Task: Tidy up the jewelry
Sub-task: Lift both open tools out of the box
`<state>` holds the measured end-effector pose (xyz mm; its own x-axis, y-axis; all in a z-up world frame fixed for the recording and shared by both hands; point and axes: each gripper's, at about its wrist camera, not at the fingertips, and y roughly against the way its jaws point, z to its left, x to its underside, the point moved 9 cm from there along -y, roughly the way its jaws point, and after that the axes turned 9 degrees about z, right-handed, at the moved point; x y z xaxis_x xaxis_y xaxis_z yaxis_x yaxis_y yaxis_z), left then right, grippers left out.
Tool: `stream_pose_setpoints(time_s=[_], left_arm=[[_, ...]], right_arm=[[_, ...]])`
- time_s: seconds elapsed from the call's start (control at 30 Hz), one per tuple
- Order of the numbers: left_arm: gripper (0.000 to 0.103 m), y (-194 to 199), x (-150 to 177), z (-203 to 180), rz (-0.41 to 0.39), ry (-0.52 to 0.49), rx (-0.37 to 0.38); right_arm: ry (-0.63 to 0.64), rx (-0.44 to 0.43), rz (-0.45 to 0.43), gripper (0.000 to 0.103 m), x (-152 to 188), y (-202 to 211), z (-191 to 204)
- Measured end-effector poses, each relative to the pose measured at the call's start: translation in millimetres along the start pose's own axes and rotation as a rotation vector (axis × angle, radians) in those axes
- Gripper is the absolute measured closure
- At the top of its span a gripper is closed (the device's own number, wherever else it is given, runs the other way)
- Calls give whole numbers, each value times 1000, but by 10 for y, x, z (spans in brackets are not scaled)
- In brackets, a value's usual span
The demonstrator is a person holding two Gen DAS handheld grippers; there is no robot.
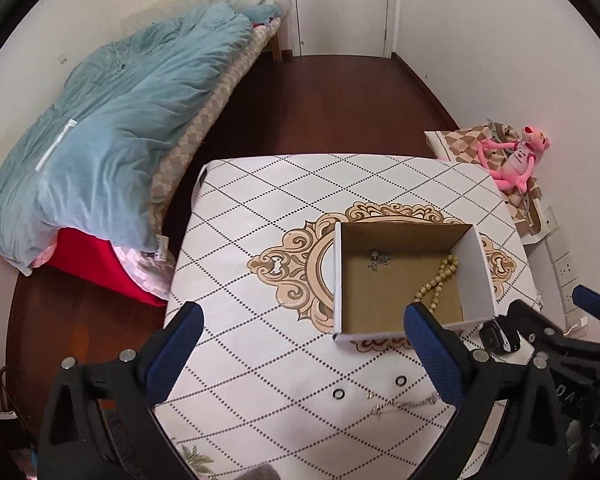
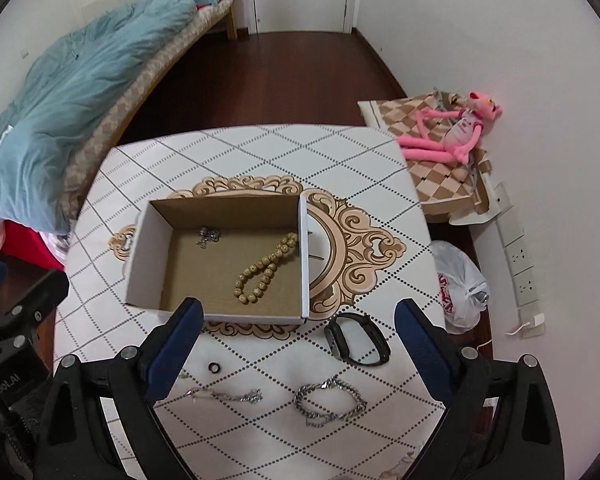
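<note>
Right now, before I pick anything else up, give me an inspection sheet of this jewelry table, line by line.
Surface: table under a white diamond-pattern cloth with a gold medallion.
Job's things: open cardboard box holds a wooden bead bracelet and a small silver piece. Outside it, on the cloth: black watch, black ring, thin silver chain, chunky silver chain bracelet. The left view shows two rings.
Clutter: nothing seen on the table.
Grippers: left claw open, holding nothing; right claw open, holding nothing.
Cables: white cable by the wall sockets.
Surroundings: bed with blue duvet, pink plush toy, plastic bag on the floor.
</note>
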<state>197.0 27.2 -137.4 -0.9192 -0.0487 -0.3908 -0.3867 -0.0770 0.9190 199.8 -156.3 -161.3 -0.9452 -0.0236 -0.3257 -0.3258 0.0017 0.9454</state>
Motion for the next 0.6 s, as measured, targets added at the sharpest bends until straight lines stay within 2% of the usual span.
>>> stream_pose_setpoints(time_s=[0.37, 0.6], left_arm=[[1, 366, 258, 77, -32, 1, 20], [1, 243, 453, 140, -20, 36, 8]], right_arm=[[-2, -25, -91, 5, 237, 603, 55], [-58, -50, -79, 5, 435, 502, -86]])
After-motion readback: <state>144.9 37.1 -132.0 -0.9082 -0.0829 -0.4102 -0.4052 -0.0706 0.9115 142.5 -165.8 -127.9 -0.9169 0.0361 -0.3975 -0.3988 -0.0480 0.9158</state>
